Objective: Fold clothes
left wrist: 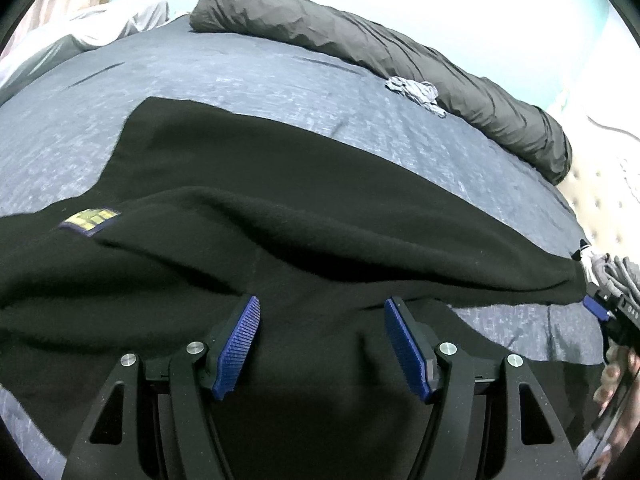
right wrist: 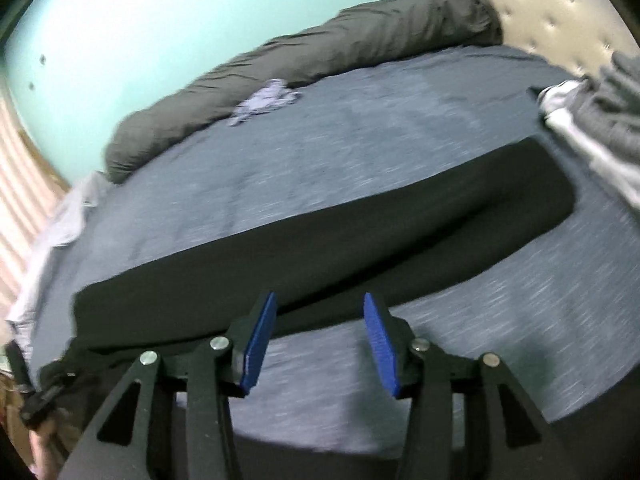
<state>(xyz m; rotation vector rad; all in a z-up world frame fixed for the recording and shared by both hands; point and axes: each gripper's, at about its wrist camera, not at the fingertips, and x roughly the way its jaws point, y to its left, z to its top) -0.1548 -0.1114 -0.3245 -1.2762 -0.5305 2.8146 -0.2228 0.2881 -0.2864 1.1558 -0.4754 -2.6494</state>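
Left wrist view shows my left gripper (left wrist: 322,344) jaws wide, empty over the black garment (left wrist: 280,216) along the bed (left wrist: 240,72) near edge; right gripper (right wrist: 318,344) half-open, empty: mid-fold, next regrasp an edge.

The left gripper (left wrist: 322,340) tilts downward with its blue fingers (left wrist: 240,346) wide apart and nothing pinched between them, and the right gripper (right wrist: 320,340) tilts downward too, its fingers (right wrist: 379,346) apart and empty.
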